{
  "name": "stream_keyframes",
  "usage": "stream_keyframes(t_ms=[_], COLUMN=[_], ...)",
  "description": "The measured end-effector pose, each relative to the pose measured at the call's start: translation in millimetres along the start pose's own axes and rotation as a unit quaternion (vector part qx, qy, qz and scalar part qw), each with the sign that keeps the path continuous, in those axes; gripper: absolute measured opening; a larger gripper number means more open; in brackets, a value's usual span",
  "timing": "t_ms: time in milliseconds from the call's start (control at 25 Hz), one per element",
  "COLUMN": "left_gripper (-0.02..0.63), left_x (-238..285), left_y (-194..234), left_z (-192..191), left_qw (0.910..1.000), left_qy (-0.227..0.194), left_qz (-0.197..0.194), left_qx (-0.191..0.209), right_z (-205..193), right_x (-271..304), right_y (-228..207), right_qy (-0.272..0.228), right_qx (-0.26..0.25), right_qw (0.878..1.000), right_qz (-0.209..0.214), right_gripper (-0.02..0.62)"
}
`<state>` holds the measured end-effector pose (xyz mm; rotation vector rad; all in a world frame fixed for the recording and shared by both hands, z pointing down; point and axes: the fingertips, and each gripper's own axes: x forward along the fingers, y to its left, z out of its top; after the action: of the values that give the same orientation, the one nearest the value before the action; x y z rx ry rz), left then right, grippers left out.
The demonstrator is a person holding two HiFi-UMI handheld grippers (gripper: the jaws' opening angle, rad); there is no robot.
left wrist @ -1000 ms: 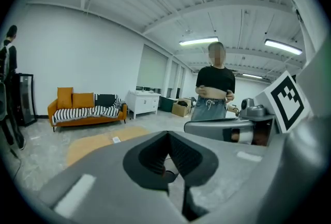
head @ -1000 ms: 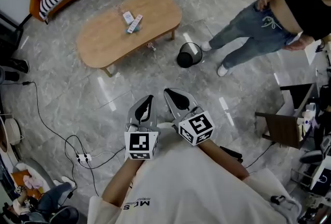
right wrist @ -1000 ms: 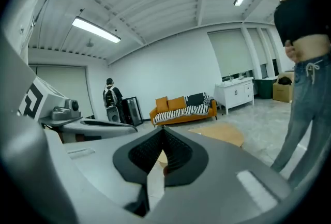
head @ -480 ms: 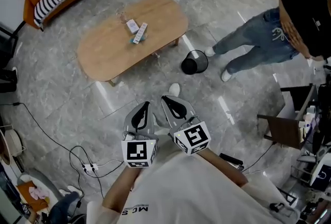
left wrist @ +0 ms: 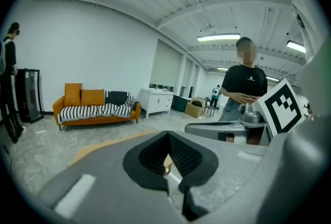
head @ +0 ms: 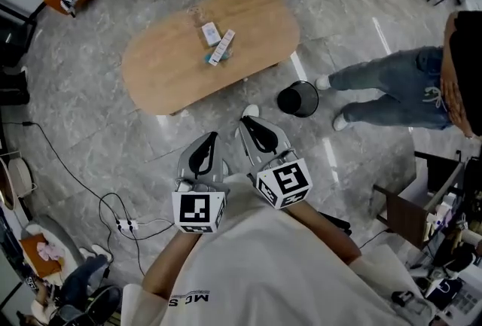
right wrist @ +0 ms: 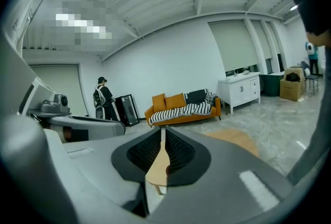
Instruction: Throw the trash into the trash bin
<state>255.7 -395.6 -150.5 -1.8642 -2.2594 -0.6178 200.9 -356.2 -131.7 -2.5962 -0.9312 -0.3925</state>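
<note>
Trash (head: 217,46), small white-and-teal packets, lies mid oval wooden tabletop (head: 166,68); left tongs (head: 213,136) and right tongs (head: 245,123) closed, empty. Flat packets could slip short of round black bin (head: 298,99).

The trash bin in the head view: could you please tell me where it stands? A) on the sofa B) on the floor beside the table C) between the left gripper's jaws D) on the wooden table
B: the black trash bin stands on the floor, just off the wooden table.
</note>
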Motion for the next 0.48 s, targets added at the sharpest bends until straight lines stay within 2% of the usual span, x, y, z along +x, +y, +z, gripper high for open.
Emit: stream_keyframes(t_ms=[280,480], left_gripper=[0.000,0.000], left_x=[88,141], left_y=[9,14], left_z=[44,48], left_qw=[0.9994,0.9982], left_qy=[0.021,0.039], left_qz=[0.026,0.040], left_qx=[0.014,0.021], right_z=[42,46], right_x=[53,86], right_y=[-69,-113], right_qy=[0.013,0.030], right_qx=[0.014,0.031], right_qw=[0.999,0.998], right_qz=[0.026,0.040], right_gripper=[0.084,0.097])
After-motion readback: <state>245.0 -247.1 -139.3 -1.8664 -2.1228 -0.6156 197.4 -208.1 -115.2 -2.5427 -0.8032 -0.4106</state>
